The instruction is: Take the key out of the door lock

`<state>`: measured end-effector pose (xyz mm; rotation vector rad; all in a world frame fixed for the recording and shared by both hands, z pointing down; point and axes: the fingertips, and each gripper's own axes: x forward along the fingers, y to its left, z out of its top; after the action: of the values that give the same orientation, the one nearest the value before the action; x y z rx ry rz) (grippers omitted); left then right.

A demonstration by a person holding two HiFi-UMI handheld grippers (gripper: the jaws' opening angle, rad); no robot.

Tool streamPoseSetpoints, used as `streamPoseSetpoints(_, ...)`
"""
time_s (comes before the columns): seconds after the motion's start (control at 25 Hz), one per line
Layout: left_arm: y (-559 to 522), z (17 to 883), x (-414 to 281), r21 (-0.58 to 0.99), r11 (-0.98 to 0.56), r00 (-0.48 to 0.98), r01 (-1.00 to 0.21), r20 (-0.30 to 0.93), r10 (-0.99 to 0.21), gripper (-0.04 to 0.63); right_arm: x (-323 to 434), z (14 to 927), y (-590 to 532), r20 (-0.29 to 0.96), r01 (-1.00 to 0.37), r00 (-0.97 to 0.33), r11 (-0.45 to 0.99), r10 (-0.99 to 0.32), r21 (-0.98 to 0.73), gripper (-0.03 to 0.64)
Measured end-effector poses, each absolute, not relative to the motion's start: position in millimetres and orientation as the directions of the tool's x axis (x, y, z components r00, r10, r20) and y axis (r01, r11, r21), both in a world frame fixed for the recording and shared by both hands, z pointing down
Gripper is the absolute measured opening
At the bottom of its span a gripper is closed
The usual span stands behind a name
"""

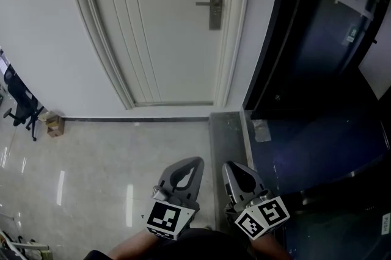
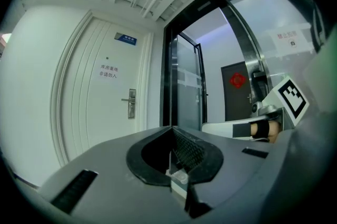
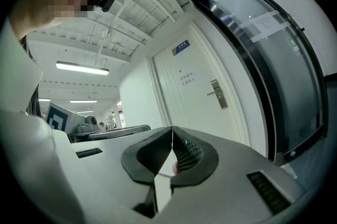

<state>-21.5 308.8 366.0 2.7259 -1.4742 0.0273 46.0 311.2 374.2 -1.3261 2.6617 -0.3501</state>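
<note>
The left gripper (image 1: pixel 195 162) and right gripper (image 1: pixel 228 166), both closed tight and empty, hang low over the floor (image 1: pixel 91 155). They are well apart from the door lock (image 1: pixel 215 5) at the white door (image 1: pixel 165 39)'s right edge. The key is too small to see.

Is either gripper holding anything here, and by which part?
Nothing is held. The left gripper and right gripper both have jaws closed together, empty, well short of the door lock.

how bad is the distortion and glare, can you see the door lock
Head view: the door bows from wide-angle distortion, light streaks glare on the glossy floor, the lock plate is small but clear. Left and right gripper views: heavy fisheye with dark corners; any key too small to tell.
</note>
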Motion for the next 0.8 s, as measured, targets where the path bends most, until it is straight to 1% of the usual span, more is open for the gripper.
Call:
streamPoseSetpoints(0.44, 156.3, 357.3, -68.8, 0.012, -0.582, 0.582, -0.813, 0.030, -0.813, 0.006, 4.5, 355.0, 161.0, -0.046, -0.806, -0.539, 0.530, -0.841, -0.263, 0.015)
streamPoseSetpoints(0.8, 75.5, 362.3, -80.1, -0.005, -0.601, 0.601, -0.799, 0.038, -0.799, 0.006, -8.8, 357.1, 91.2, -0.028, -0.828, -0.506, 0.495, -0.862, -0.264, 0.015)
